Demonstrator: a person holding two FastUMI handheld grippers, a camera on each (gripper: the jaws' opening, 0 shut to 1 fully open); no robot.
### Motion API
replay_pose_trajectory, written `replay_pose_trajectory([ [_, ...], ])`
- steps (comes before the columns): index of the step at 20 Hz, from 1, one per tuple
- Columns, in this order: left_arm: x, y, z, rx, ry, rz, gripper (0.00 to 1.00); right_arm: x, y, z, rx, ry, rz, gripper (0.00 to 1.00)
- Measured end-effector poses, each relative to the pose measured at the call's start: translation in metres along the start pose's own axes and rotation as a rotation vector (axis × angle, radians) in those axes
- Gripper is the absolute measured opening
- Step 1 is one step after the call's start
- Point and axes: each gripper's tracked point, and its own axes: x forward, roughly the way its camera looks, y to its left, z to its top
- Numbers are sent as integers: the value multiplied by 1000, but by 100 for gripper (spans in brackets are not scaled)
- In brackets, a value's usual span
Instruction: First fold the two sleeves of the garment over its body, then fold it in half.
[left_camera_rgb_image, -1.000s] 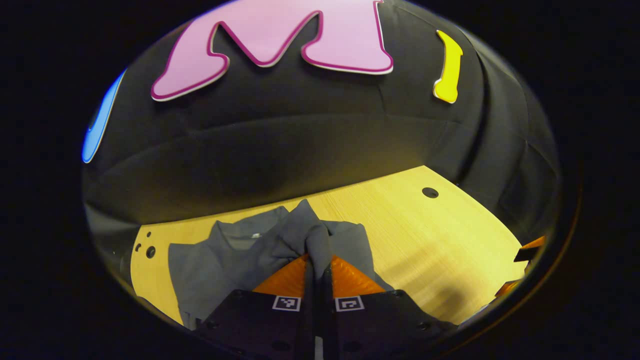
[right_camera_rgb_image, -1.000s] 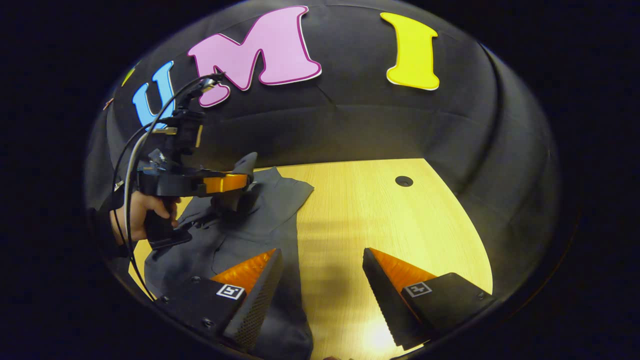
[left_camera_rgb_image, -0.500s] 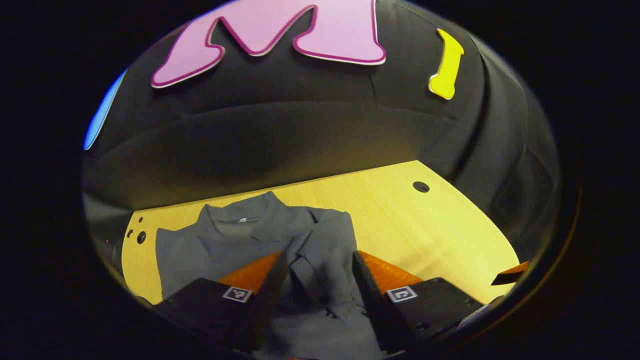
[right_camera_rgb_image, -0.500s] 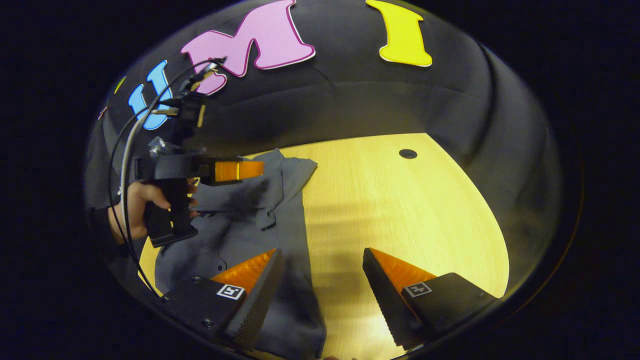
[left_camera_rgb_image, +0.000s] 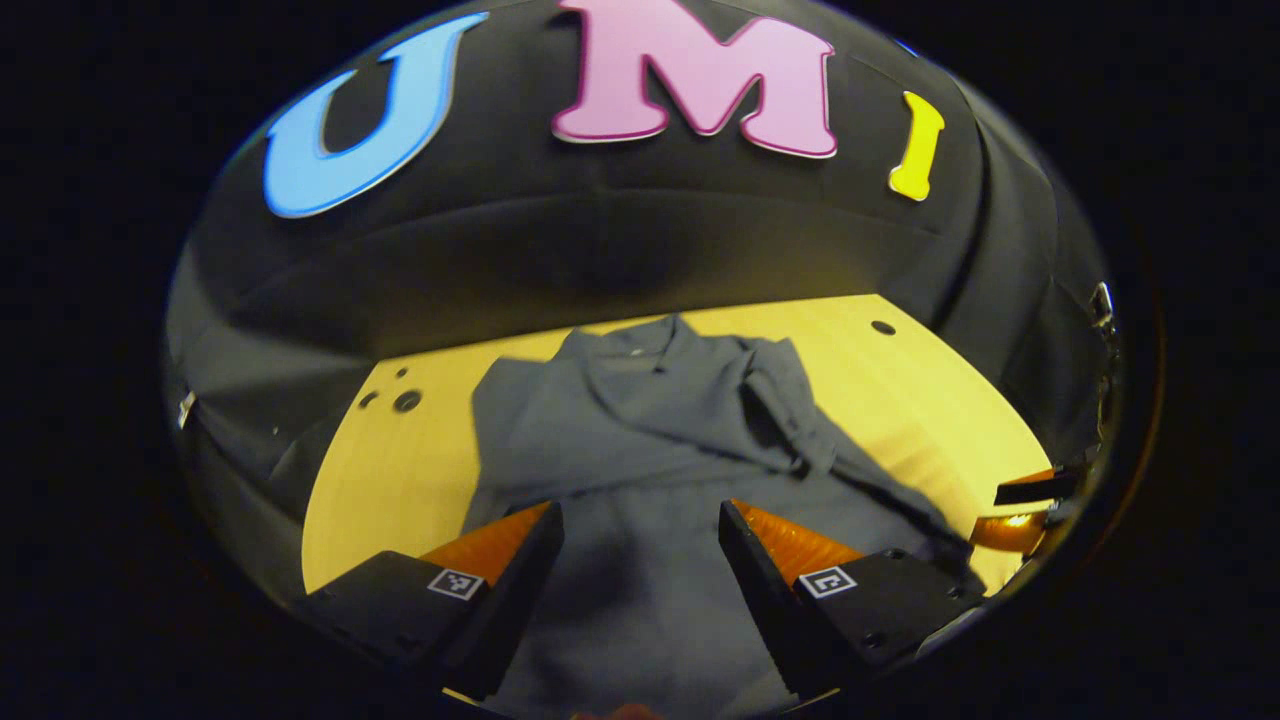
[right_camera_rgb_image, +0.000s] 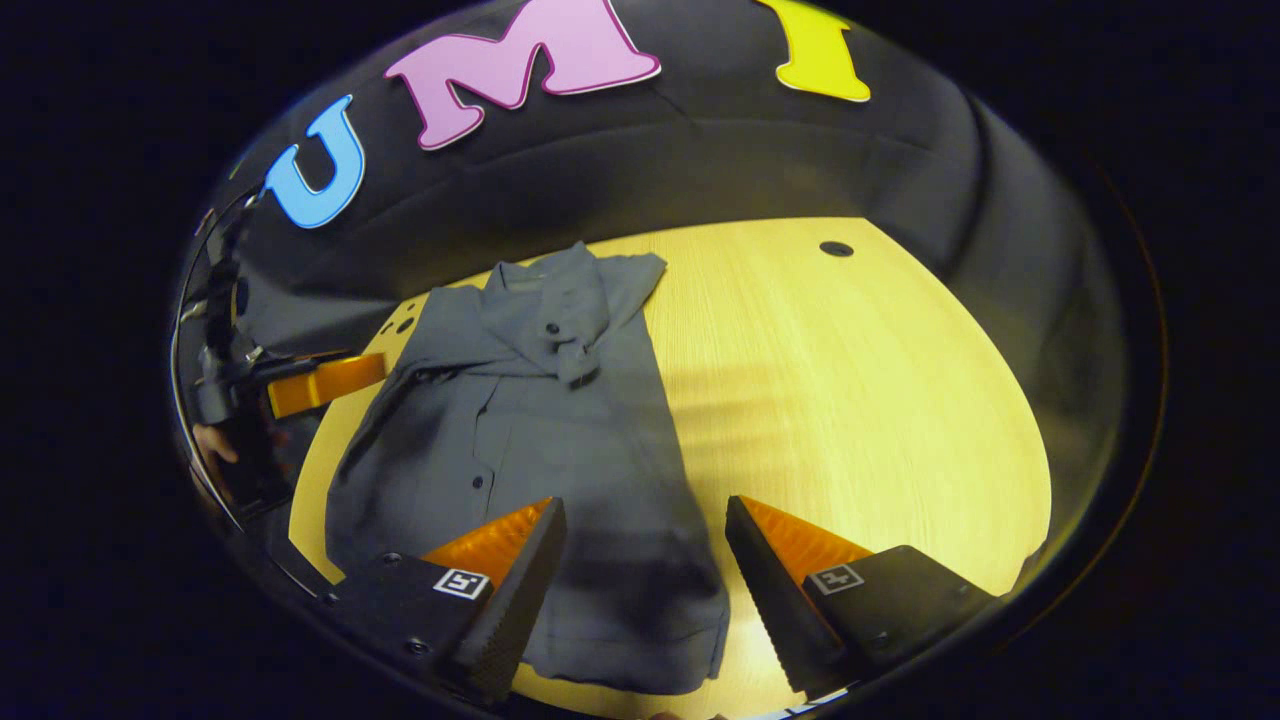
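Note:
A grey button-up shirt (right_camera_rgb_image: 545, 420) lies flat on the wooden table (right_camera_rgb_image: 850, 400), collar toward the wall. Both sleeves lie folded over its body; the top one ends near the chest (right_camera_rgb_image: 575, 360). In the left gripper view the shirt (left_camera_rgb_image: 640, 450) spreads under my left gripper (left_camera_rgb_image: 640, 560), which is open above its lower body with nothing between the fingers. My right gripper (right_camera_rgb_image: 640, 570) is open above the shirt's lower right part, near the hem, with nothing between its fingers. The left gripper (right_camera_rgb_image: 320, 382) shows at the left edge of the right gripper view, beside the shirt.
The table has a round hole (right_camera_rgb_image: 836, 248) at the far right and small holes (left_camera_rgb_image: 400, 400) at the far left. The black cloth wall (left_camera_rgb_image: 600, 250) rises right behind the table. Bare wood lies to the right of the shirt. The right gripper's tip (left_camera_rgb_image: 1030, 490) shows at the right edge.
My left gripper let go of the sleeve, which now lies across the chest, and drew back toward the hem. Both views pulled back, so more of the shirt shows.

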Motion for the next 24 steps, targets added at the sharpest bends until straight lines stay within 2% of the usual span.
replay_pose_trajectory([
  [3,-39,44,-64,-42,39,66,98,-7,-5,-35,-24,47,-62,99],
  [8,-85,90,-165,-102,155,131,99,-10,-21,-65,-19,74,-141,99],
  [14,-100,121,-218,-196,211,167,98,-4,-24,-80,1,83,-165,100],
  [18,-94,123,-237,-224,239,167,98,3,-17,-96,14,110,-165,99],
  [24,-87,115,-244,-223,245,155,96,5,-12,-107,-94,133,-179,99],
])
